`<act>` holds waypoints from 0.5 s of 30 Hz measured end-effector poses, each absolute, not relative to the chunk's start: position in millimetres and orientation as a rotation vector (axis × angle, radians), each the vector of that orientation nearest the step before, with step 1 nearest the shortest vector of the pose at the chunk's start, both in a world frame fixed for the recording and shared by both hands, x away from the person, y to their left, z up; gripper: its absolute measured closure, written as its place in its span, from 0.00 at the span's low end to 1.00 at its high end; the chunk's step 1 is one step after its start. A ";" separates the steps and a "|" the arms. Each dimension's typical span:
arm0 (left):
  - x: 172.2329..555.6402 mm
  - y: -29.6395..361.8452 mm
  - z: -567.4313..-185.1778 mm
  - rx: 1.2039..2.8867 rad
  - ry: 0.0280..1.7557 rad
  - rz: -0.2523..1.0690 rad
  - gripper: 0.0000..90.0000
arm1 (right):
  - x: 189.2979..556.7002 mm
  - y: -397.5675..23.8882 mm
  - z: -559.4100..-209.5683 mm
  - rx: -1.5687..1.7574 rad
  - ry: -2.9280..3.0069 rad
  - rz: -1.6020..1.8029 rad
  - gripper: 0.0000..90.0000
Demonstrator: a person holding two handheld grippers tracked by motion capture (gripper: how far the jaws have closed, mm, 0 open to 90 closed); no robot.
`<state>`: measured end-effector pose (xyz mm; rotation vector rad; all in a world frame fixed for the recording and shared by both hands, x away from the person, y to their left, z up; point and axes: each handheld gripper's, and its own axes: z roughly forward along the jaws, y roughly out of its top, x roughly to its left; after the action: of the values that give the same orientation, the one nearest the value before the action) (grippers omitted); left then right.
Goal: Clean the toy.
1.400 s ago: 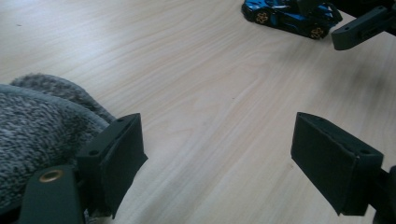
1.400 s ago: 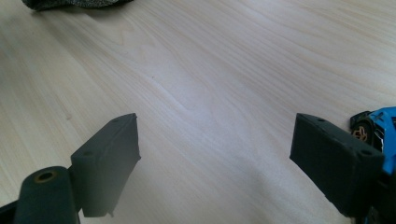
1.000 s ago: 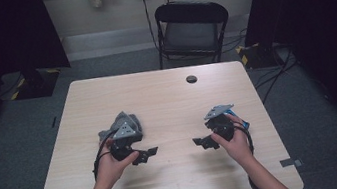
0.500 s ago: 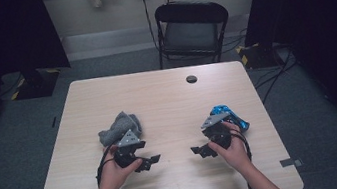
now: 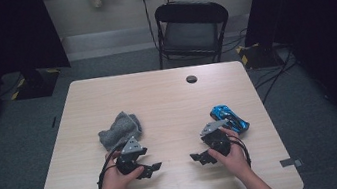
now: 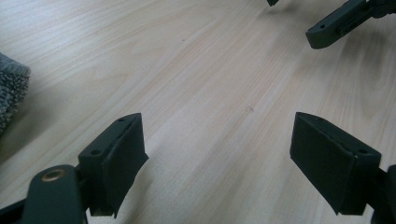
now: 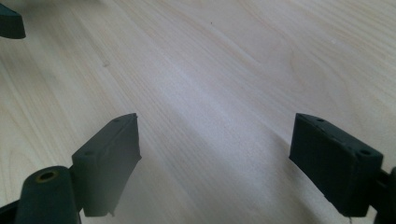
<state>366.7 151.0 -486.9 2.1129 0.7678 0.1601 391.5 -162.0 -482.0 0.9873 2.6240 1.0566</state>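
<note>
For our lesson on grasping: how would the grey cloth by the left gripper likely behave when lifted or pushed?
The cloth lies crumpled in soft folds, so it would probably droop when lifted. Its fuzzy weave suggests the pads would grip it without slipping. Pushed, it would likely bunch up on the table rather than slide whole.

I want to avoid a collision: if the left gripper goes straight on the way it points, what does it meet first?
Probably the right gripper: the left gripper points across bare table at it, jaws facing jaws. Depth is unclear, so it could touch the tabletop first.

Crumpled grey cloth [image 5: 119, 129] and blue toy car [image 5: 230, 118] lie well apart.
</note>
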 end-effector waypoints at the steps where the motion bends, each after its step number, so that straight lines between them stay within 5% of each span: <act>1: 366.1 150.6 -487.0 2.115 0.760 0.162 0.20 | 391.0 -162.1 -482.4 0.987 2.624 1.058 0.17; 15: 356.0 138.4 -494.6 2.156 0.715 0.159 0.19 | 381.1 -162.6 -490.7 0.975 2.623 1.055 0.17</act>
<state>356.0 138.4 -494.6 2.1561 0.7153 0.1587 381.1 -162.6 -490.7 0.9753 2.6232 1.0549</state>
